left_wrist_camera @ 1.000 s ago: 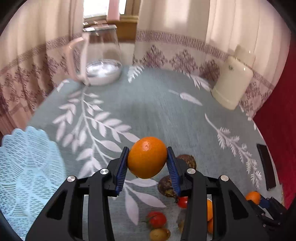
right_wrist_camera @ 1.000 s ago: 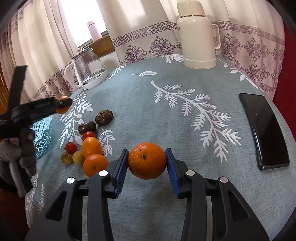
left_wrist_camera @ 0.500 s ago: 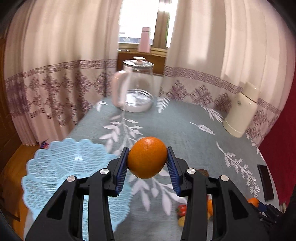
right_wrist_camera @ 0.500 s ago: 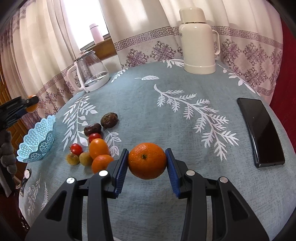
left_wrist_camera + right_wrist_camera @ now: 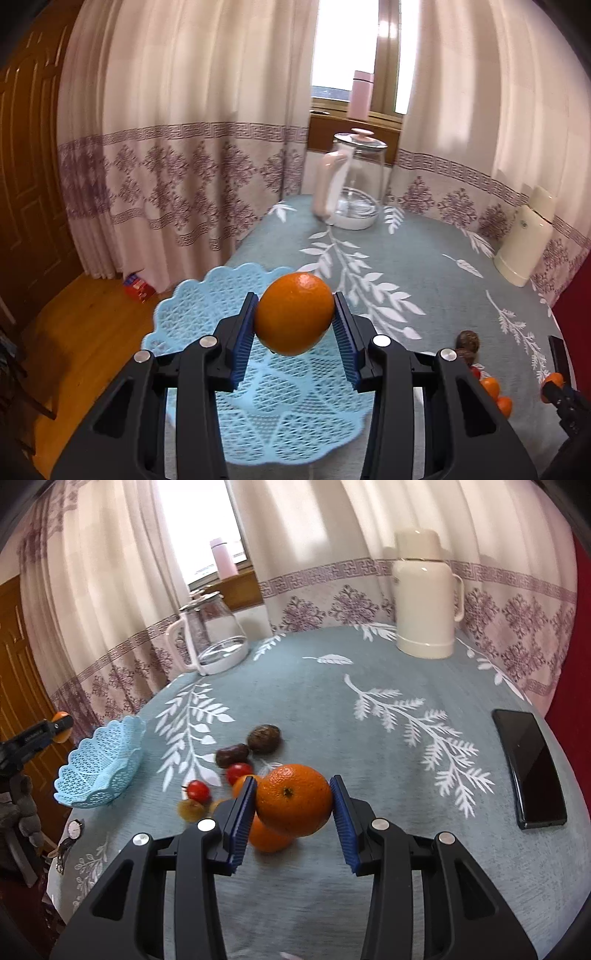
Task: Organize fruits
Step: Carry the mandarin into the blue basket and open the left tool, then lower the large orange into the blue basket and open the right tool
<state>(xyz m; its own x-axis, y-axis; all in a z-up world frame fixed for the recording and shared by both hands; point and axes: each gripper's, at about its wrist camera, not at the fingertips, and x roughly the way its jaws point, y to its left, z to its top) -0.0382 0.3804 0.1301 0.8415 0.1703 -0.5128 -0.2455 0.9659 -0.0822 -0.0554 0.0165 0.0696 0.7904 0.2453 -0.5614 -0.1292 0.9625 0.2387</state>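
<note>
An orange (image 5: pixel 294 313) sits clamped between the blue-padded jaws of the left gripper (image 5: pixel 294 325), held in the air above the light blue lattice basket (image 5: pixel 184 317) at the table's edge; the step in hand looks like delivery, and the next move calls for lowering it into the bowl and parting the jaws. The right gripper (image 5: pixel 294 808) likewise has its jaws closed to fruit width on a second orange (image 5: pixel 294 799), raised over the loose pile: another orange (image 5: pixel 267 836), cherry tomatoes (image 5: pixel 198 790), dark dates (image 5: pixel 231 755) and a brown round fruit (image 5: pixel 264 738) on the table (image 5: pixel 369 738), well apart from the basket.
</note>
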